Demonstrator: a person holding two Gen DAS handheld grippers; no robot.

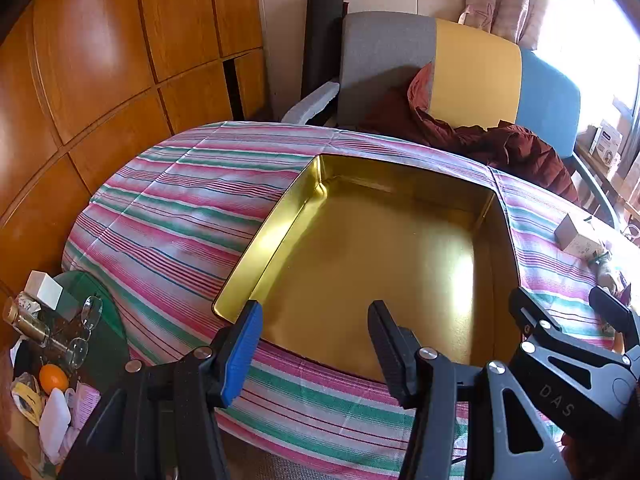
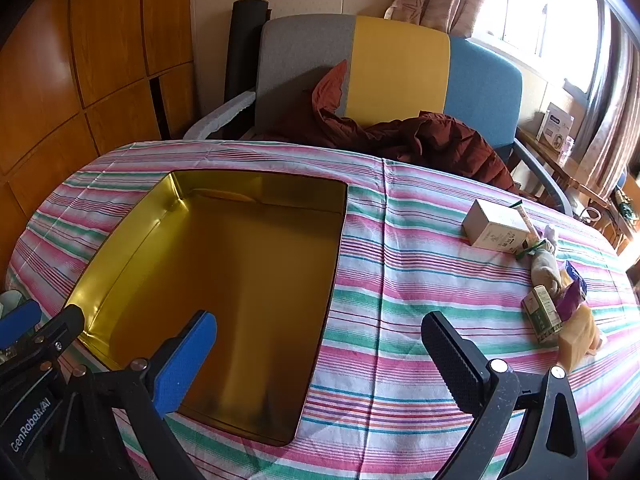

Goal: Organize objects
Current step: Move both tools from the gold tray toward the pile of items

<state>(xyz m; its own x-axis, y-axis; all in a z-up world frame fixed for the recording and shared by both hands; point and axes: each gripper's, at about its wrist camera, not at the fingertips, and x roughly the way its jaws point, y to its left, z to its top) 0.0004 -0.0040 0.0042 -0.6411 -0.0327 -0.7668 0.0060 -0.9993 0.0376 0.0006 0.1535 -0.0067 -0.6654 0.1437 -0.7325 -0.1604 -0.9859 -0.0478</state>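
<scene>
Desk w/ pink-green striped cloth [image 2: 400, 280] is seen across both views. Empty gold rectangular metal tin [image 2: 224, 280] lies centre-left. Small white cardboard box [image 2: 494, 226] & packets [image 2: 560, 308] are at right. Left tongs [image 1: 316, 340] partly open, right tongs [image 2: 320, 360] wide open; nothing held.

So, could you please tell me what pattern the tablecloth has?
The tablecloth has pink, green and white stripes with thin blue lines, clearest in the right wrist view.

Wood-panelled wall [image 1: 100, 60], tricolour sofa [image 2: 396, 68], bright curtained window [image 2: 540, 12]
</scene>
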